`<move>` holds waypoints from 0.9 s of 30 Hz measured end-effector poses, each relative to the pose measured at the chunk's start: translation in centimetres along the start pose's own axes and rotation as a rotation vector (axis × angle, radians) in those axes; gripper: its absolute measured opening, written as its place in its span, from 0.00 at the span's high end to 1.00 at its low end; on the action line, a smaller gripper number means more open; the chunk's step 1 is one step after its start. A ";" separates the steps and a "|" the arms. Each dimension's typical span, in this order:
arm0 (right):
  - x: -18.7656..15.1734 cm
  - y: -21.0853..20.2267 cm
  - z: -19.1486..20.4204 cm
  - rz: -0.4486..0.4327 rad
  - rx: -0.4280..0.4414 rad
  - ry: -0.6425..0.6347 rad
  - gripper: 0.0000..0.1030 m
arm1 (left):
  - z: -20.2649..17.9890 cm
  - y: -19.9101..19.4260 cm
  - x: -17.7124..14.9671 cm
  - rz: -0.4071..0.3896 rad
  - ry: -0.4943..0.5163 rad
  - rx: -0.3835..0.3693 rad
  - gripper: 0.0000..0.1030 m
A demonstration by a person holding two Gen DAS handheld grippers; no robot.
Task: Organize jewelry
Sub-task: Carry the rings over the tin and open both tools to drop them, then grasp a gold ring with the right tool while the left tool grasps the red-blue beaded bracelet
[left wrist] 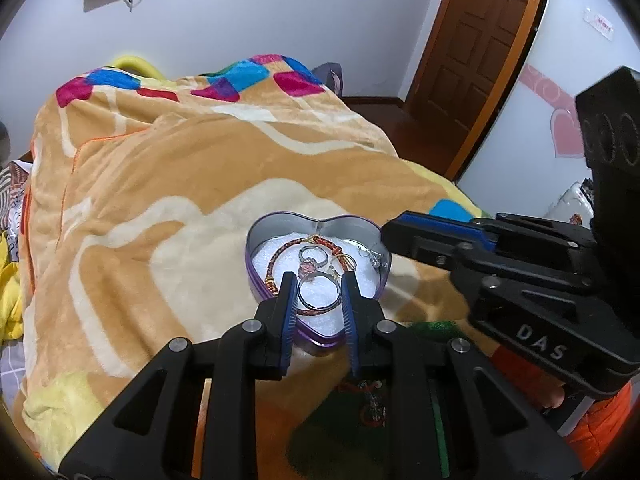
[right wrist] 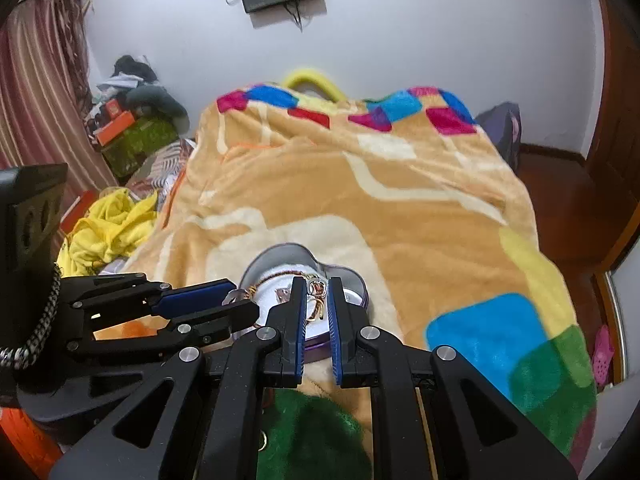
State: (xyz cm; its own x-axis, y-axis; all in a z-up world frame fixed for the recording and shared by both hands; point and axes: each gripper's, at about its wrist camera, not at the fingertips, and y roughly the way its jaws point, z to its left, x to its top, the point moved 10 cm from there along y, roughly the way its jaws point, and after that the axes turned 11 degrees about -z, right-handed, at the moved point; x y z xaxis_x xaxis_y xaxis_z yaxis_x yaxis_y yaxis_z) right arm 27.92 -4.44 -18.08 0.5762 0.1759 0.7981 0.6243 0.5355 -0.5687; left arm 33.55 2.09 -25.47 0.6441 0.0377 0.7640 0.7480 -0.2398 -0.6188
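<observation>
1. The left hand-held gripper (left wrist: 319, 280) hangs over the near part of a heart-shaped tin (left wrist: 256, 240), its blue-padded fingers spread part way. A silver ring (left wrist: 318, 290) shows in the gap between them; whether the pads touch it cannot be told.
2. The heart-shaped tin sits on the blanket (left wrist: 180, 168) covering the bed, toward the bed's near edge. On its white lining lie a red braided bracelet (left wrist: 280, 258), a ring with a pink stone (left wrist: 309, 266) and a small silver piece (left wrist: 372, 258) near the tin's right wall.
3. The right hand-held gripper (right wrist: 317, 294) is over the same tin (right wrist: 354, 292) from the right side, fingers narrowly apart. A bit of red and gold jewelry (right wrist: 316, 292) shows between the tips; a grip cannot be confirmed.
4. In the left wrist view the right hand-held gripper's fingers (left wrist: 436, 224) reach to the tin's right rim.
5. A green patch (right wrist: 316, 432) of blanket lies at the near edge.
</observation>
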 end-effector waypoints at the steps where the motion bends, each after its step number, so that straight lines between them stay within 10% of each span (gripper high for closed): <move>1: -0.2 0.2 0.0 0.012 0.005 0.007 0.91 | 0.0 0.1 -0.1 0.003 0.001 -0.003 0.80; 27: 0.0 -1.0 0.5 0.065 -0.021 -0.043 0.86 | 1.5 -4.0 1.2 -0.049 -0.015 0.038 0.78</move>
State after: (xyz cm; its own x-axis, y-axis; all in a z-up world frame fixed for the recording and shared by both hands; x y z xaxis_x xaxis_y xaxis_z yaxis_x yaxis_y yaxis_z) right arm 27.04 -4.56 -17.42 0.5927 0.2453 0.7672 0.5976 0.5046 -0.6231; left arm 31.53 4.52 -22.31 0.6084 0.0637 0.7911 0.7844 -0.2000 -0.5871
